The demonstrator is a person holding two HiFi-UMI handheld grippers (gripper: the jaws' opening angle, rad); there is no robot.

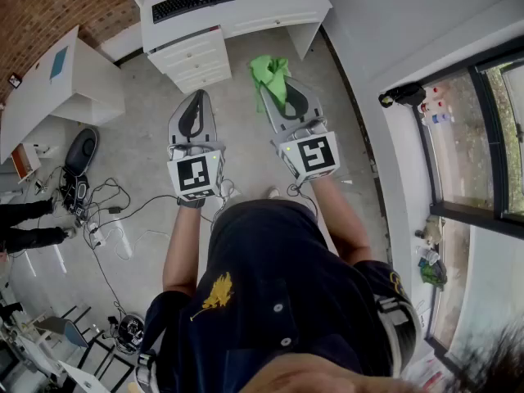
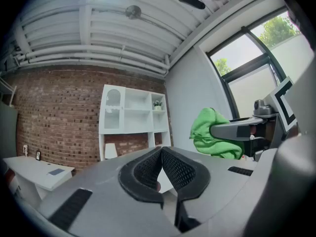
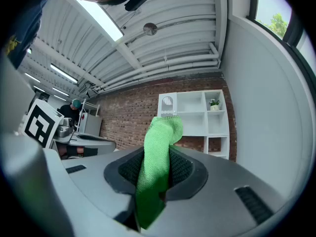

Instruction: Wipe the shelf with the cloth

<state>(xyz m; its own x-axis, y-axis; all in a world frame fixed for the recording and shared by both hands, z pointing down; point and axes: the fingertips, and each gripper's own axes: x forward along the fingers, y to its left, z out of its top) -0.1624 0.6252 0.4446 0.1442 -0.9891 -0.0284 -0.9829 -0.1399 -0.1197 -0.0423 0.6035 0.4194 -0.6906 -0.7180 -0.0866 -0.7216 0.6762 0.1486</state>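
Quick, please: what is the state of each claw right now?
Left claw: closed, nothing in it.
Right claw: closed on the green cloth.

My head camera looks steeply down on the left gripper [image 1: 196, 98], right gripper [image 1: 285, 97] and floor [image 1: 139, 129]. Each gripper camera sits close behind its own jaws, facing the far brick wall [image 2: 54, 112]; both share the white shelf [image 2: 133, 113], and the left one catches the green cloth [image 2: 210, 132] at its right

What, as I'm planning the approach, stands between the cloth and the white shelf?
Nothing visible does. The right gripper is shut on the green cloth, and only open room lies between it and the white shelf at the brick wall.
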